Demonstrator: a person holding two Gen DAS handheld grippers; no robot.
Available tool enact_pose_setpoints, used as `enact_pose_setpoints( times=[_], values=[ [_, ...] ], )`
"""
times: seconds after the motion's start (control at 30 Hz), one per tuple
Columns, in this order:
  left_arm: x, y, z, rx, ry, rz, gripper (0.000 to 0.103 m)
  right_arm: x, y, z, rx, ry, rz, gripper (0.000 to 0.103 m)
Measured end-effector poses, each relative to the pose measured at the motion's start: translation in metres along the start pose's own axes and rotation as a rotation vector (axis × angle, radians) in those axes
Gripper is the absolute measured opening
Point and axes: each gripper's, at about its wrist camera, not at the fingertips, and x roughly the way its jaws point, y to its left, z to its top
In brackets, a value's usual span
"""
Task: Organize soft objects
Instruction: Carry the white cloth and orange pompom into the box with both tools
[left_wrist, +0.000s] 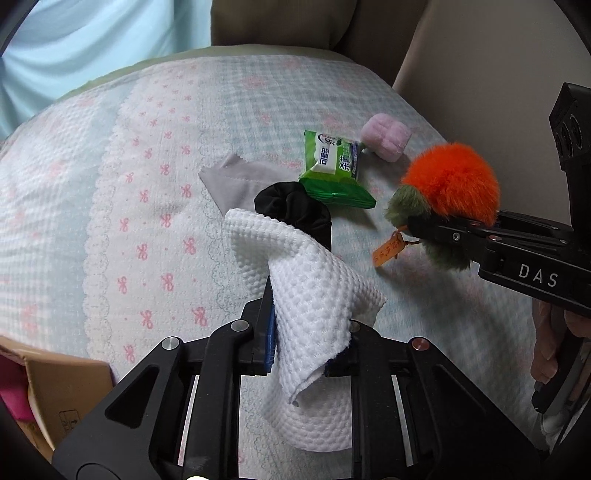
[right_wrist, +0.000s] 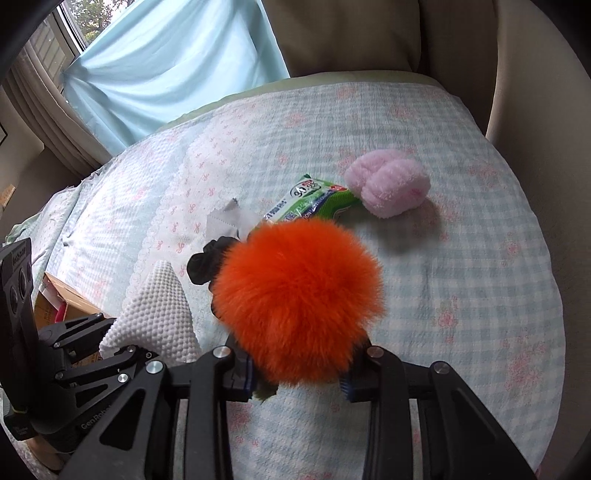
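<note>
- Bed cover (left_wrist: 155, 155), checked blue with pink bows: work surface filling both views; soft items lie in a loose cluster just past centre, toward 1 o'clock in the left wrist view.
- Cardboard box (left_wrist: 62, 391) at 8 o'clock, off the bed edge, open side partly seen. Possibly the drop point; cannot confirm.
- White waffle cloth (left_wrist: 314, 306): clenched in the left gripper (left_wrist: 312, 354), jaws shut on a gathered fold so the rest drapes freely below and peaks above. Lifted clear of the cover, judging by the hang.
- Orange pom-pom (right_wrist: 299, 295) with green fur collar: grasped by the right gripper (right_wrist: 301, 373) at its base, fluff bulging forward past the fingers. Held by the denser collar end, likely because the fur alone would slip. In the left view it sits at 3 o'clock, an orange tag (left_wrist: 388, 249) dangling beneath.
- Green wipes packet (left_wrist: 334, 170): flat on the cover at 12 o'clock, untouched.
- Pink plush knot (right_wrist: 388, 188): at 1 o'clock, just beside the packet.
- Black scrunchie (left_wrist: 295, 210): directly behind the cloth, overlapping the packet's near edge.
- Grey cloth swatch (left_wrist: 229, 184): flat, at 11 o'clock, partly under the scrunchie.
- Judgement: both claws loaded; four items remain.
</note>
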Motion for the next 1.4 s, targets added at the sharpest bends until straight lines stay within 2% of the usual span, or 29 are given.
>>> enact_pose_setpoints(
  times=[0.2,0.53,0.83,1.1,1.23,1.4],
  values=[
    [-0.055,-0.003,0.008,-0.004,-0.065,0.004,0.015,-0.040,0.017,0.003,0.003,-0.052,-0.008,0.031],
    [-0.183,-0.003,0.014,-0.031,-0.177,0.035,0.015,-0.137,0.078,0.005,-0.025,-0.140,-0.010,0.031],
    [-0.293,0.044,-0.003,-0.140,-0.219,0.109,0.015,-0.210,0.160,0.010,-0.089,-0.147,0.005,0.031],
    [-0.352,0.123,-0.038,-0.215,-0.214,0.194,0.015,-0.216,0.250,-0.004,-0.173,-0.122,0.070,0.031],
    [-0.359,0.171,-0.054,-0.236,-0.173,0.207,0.015,-0.202,0.296,-0.010,-0.193,-0.091,0.102,0.031],
    [-0.348,0.235,-0.068,-0.243,-0.091,0.208,0.015,-0.168,0.346,-0.013,-0.179,-0.041,0.119,0.031]
  ],
)
